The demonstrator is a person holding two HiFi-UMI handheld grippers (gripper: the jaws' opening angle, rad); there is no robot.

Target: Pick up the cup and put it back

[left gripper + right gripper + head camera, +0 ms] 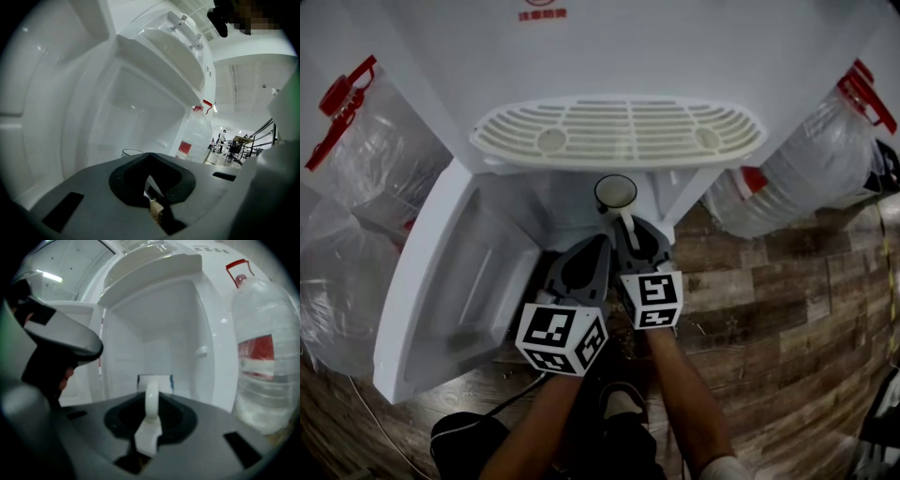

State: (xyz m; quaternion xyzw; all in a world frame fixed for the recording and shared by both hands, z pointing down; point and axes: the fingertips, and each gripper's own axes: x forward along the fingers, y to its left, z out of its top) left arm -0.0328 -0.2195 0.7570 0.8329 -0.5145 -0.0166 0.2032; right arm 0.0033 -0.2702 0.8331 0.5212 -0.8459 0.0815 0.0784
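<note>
The white cup (616, 192) sits at the mouth of the dispenser's lower cabinet (572, 211), just under the drip tray. Its handle points back toward me. My right gripper (630, 231) is shut on that handle, which shows as a white loop (151, 401) between the jaws, with the cup body (154, 380) beyond. Whether the cup rests on the cabinet floor I cannot tell. My left gripper (596, 247) hangs close beside the right one, to its left, jaws together and holding nothing. In the left gripper view (152, 197) only the cup's rim (132, 152) peeks over the jaws.
A slotted drip tray (619, 131) juts out above the cabinet. The cabinet door (459, 281) is swung open to the left. Large water bottles stand at the left (356, 169) and at the right (806, 169). Wooden floor (769, 309) lies below.
</note>
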